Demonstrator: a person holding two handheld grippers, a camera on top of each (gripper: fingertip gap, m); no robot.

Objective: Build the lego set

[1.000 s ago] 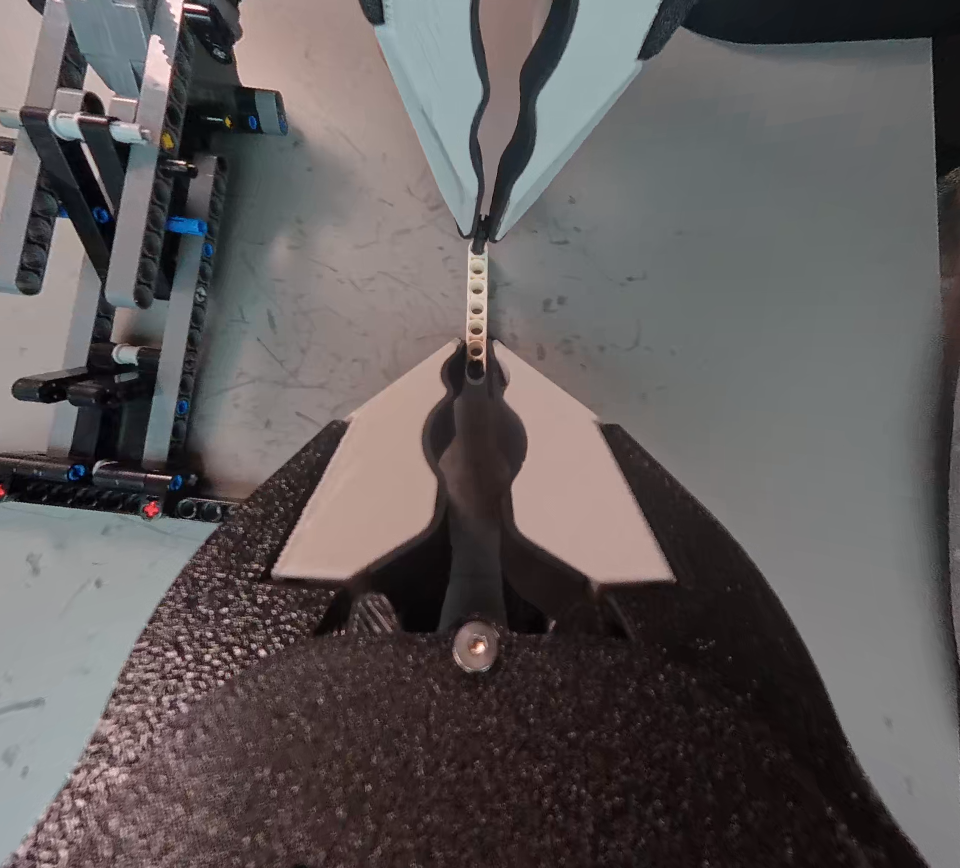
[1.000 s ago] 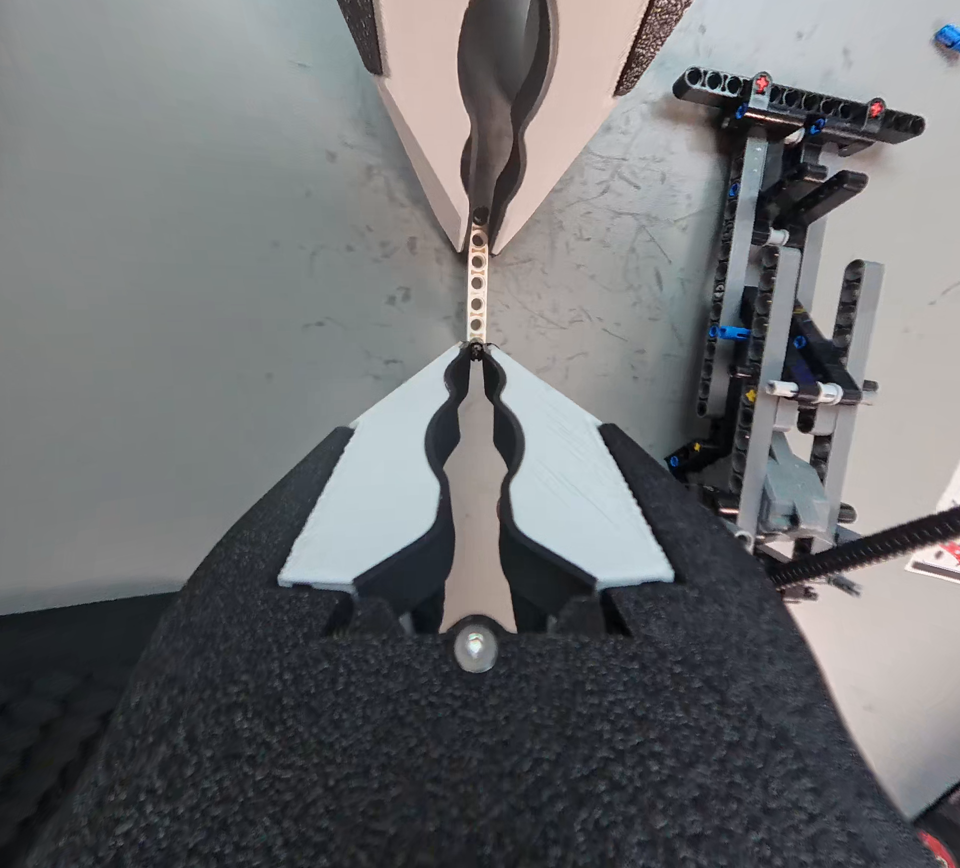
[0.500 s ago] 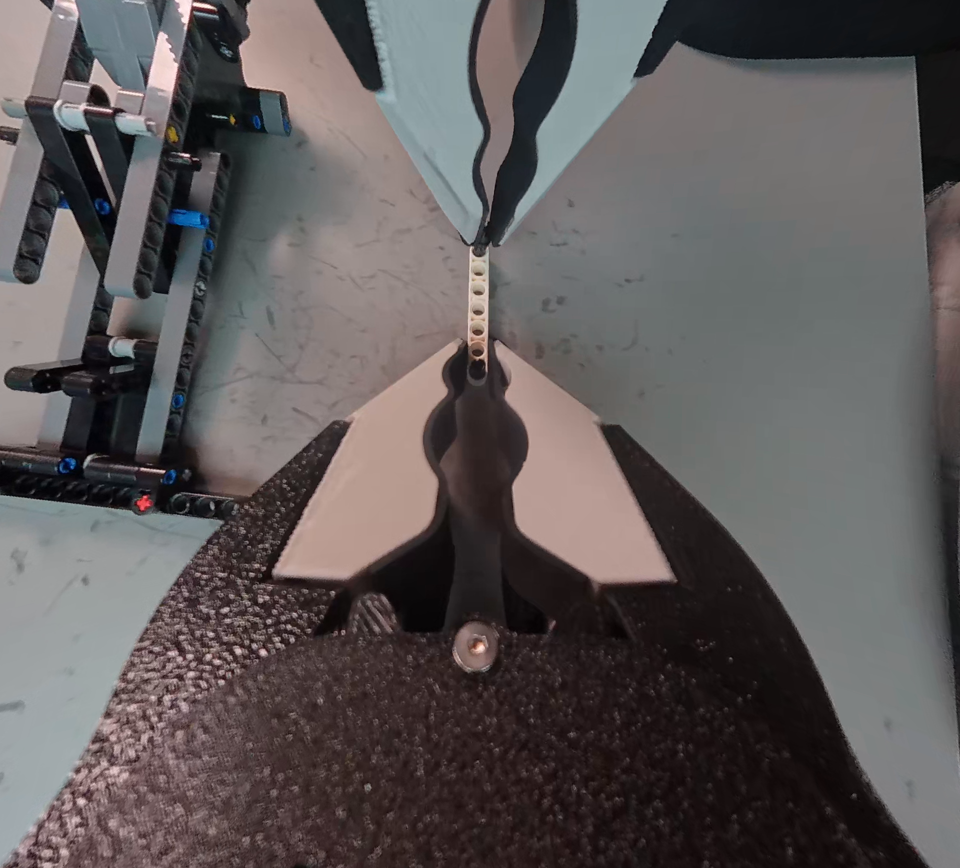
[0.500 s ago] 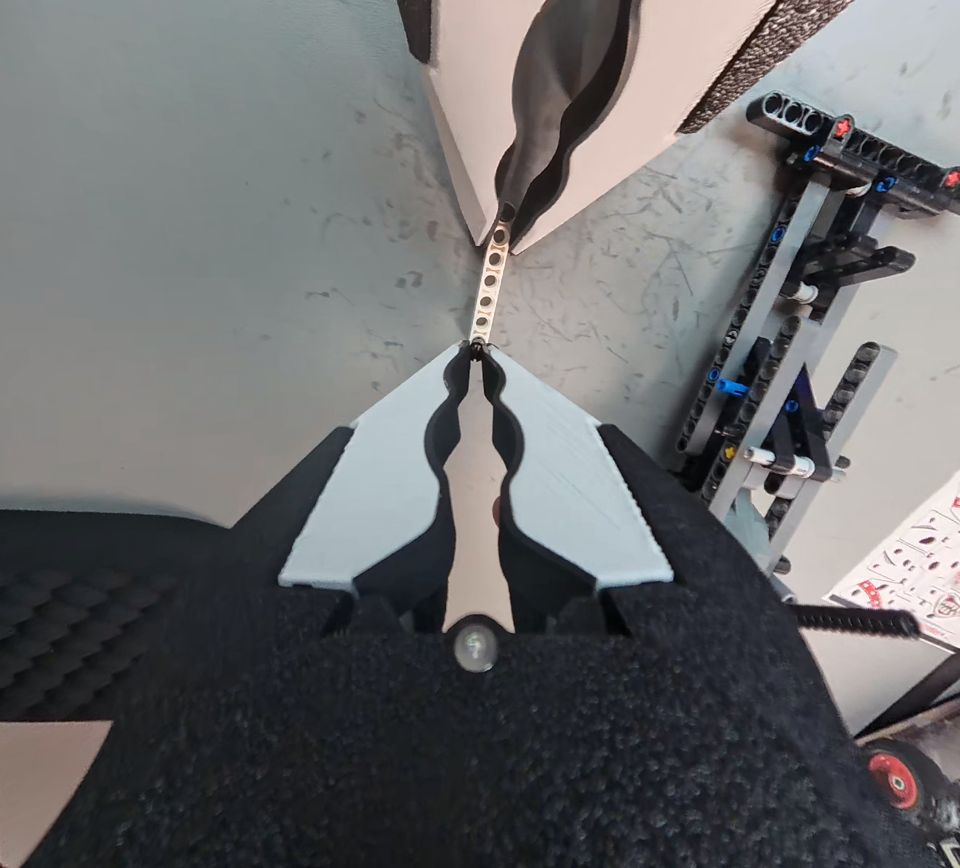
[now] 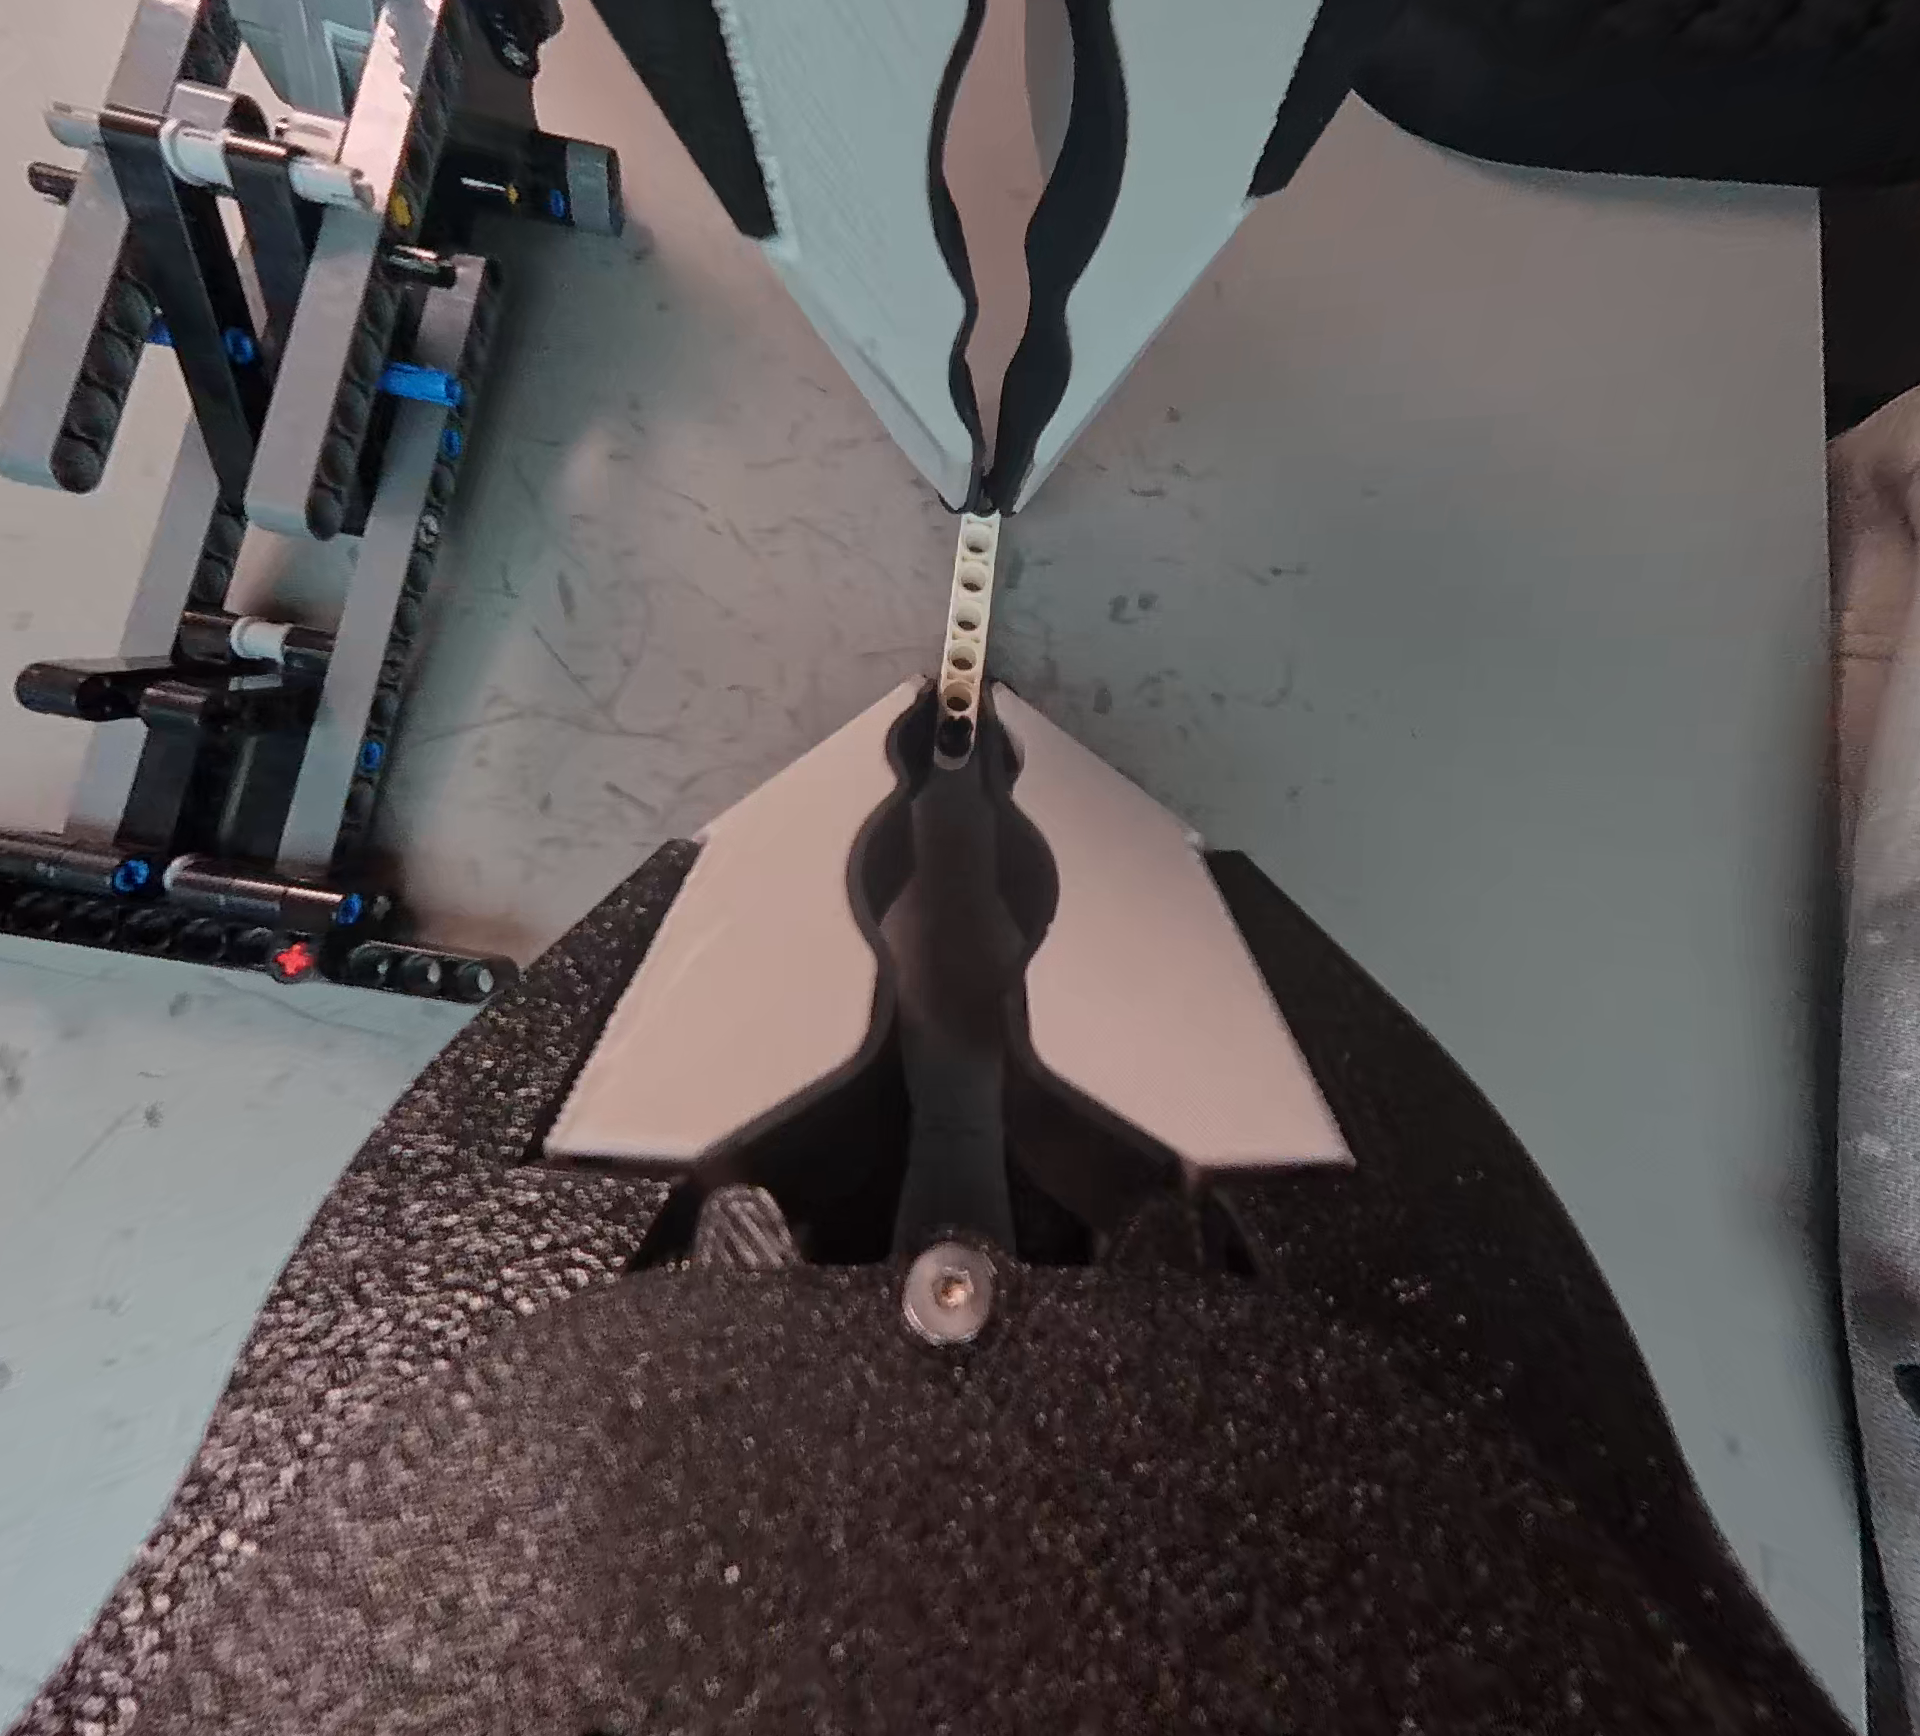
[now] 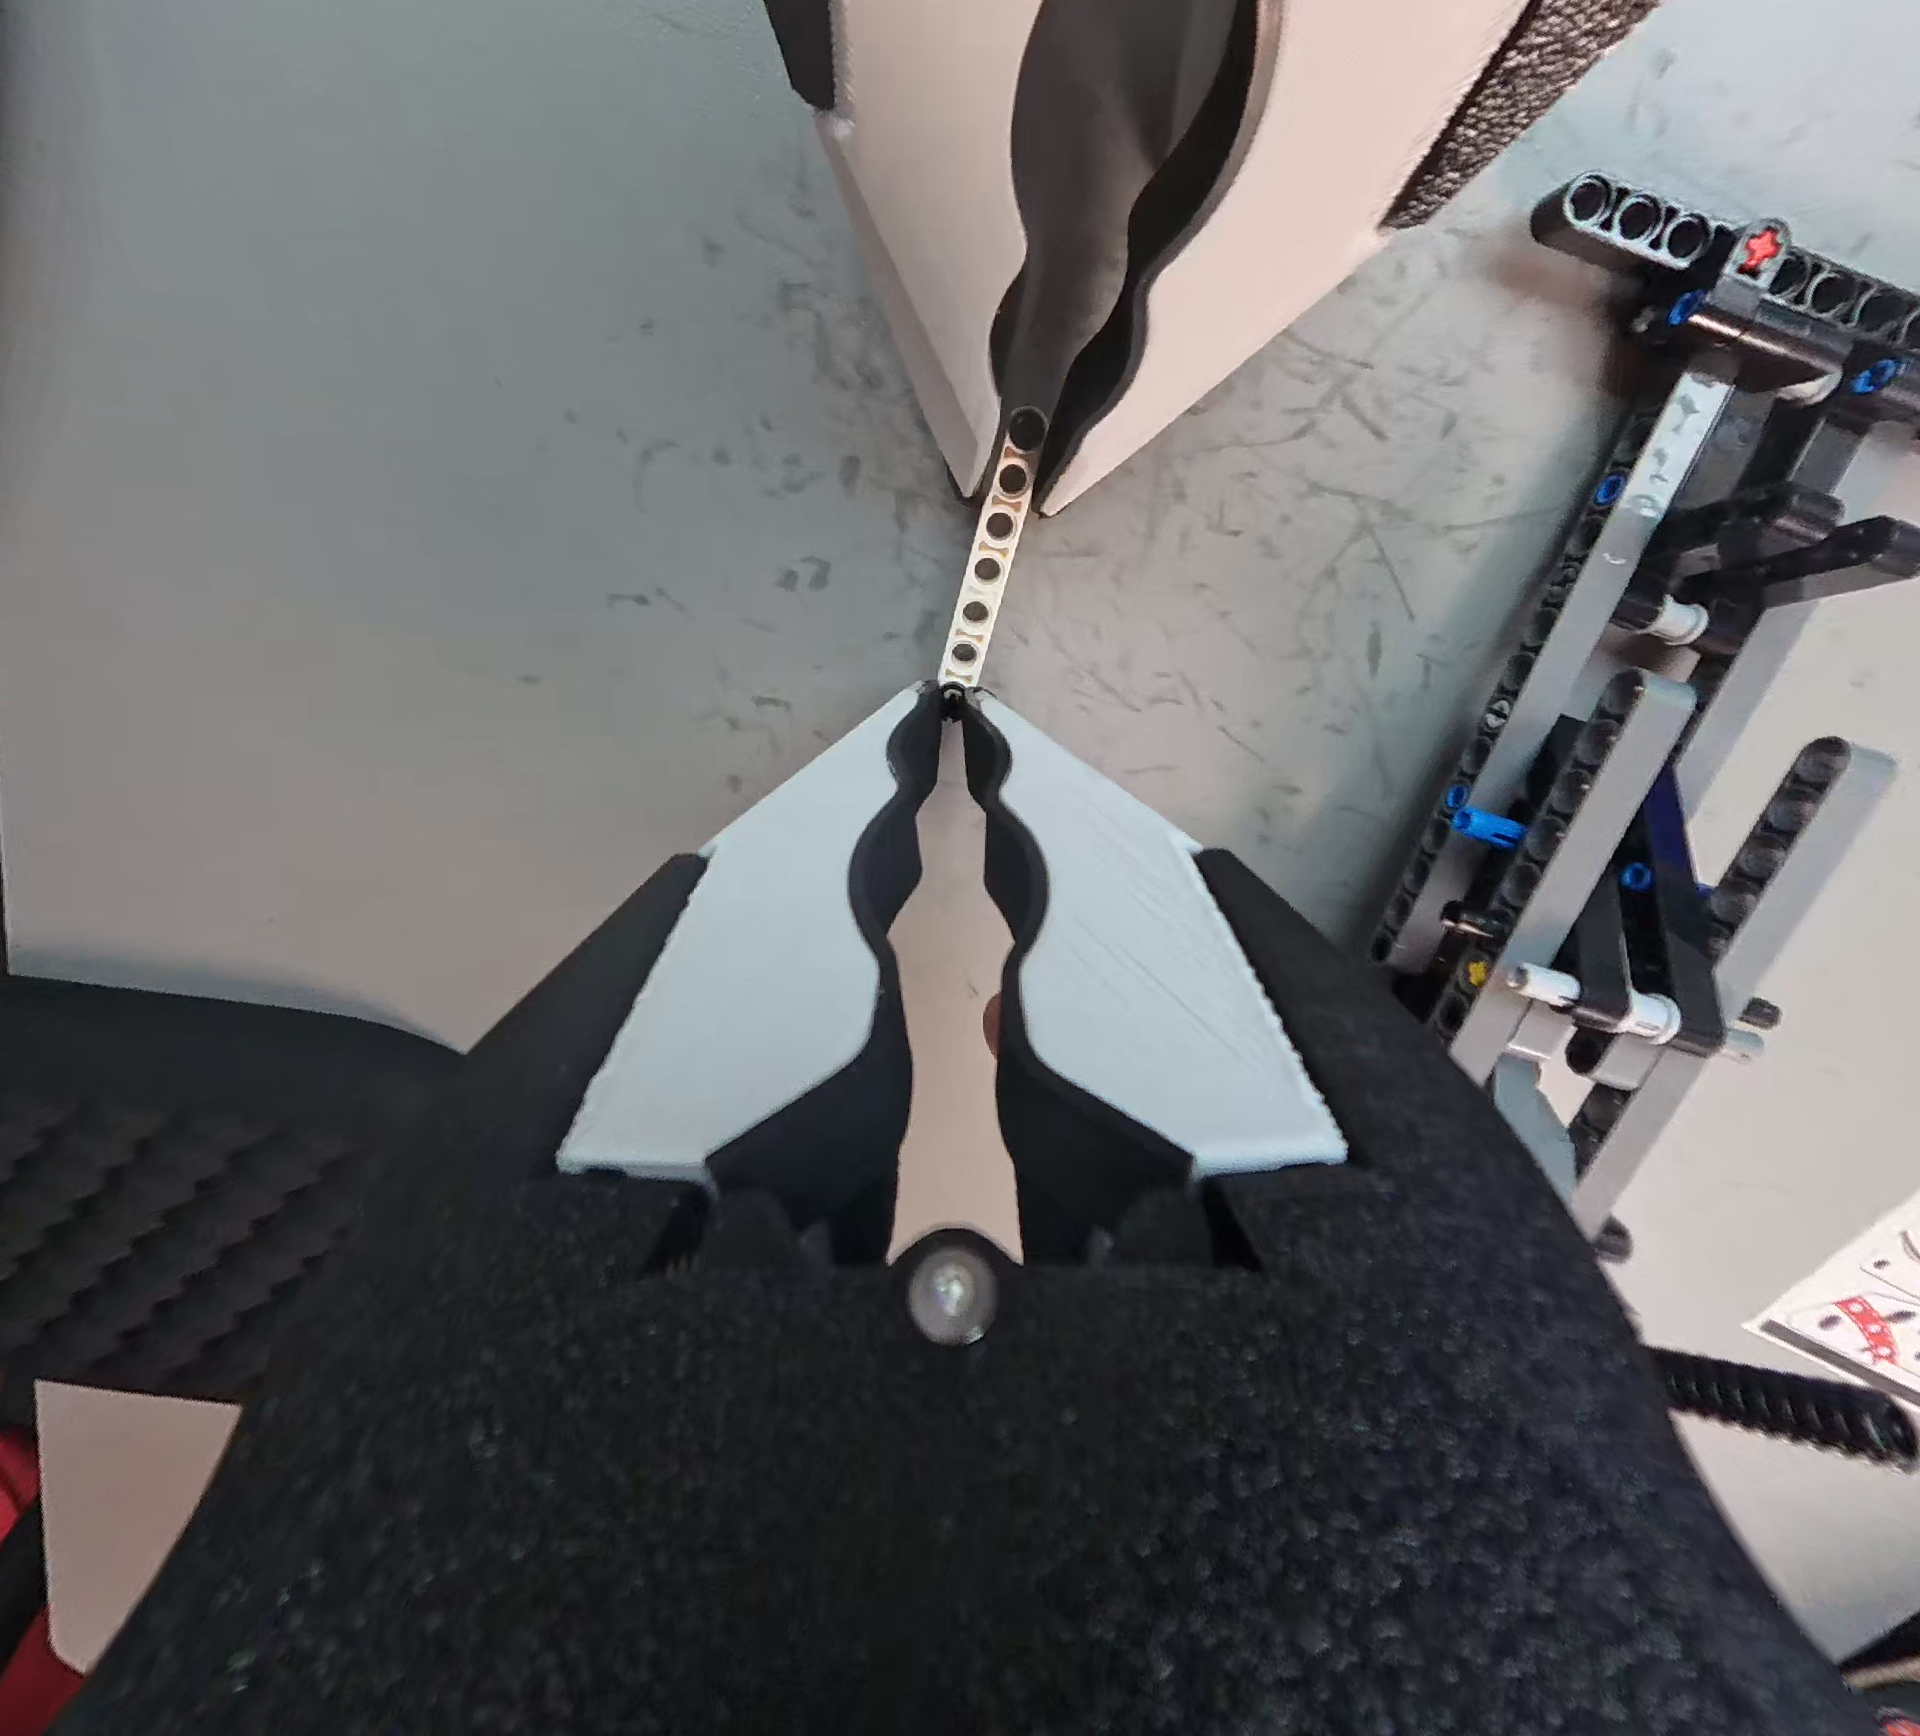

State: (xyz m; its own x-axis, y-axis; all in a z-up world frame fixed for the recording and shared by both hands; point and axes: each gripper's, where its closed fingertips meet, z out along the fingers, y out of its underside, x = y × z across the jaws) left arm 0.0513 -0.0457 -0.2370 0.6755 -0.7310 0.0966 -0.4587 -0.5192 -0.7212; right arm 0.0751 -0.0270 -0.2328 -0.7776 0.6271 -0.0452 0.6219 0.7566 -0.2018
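1. The left gripper is closed on one end of a white beam.
2. The right gripper pinches the other end, above the table.
3. The model lies beside them.

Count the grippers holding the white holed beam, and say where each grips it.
2. The left gripper is shut on the white beam's near end in its own view; the right gripper pinches the opposite end.

Probably a workshop: scuffed grey worktop, part-built Lego model.
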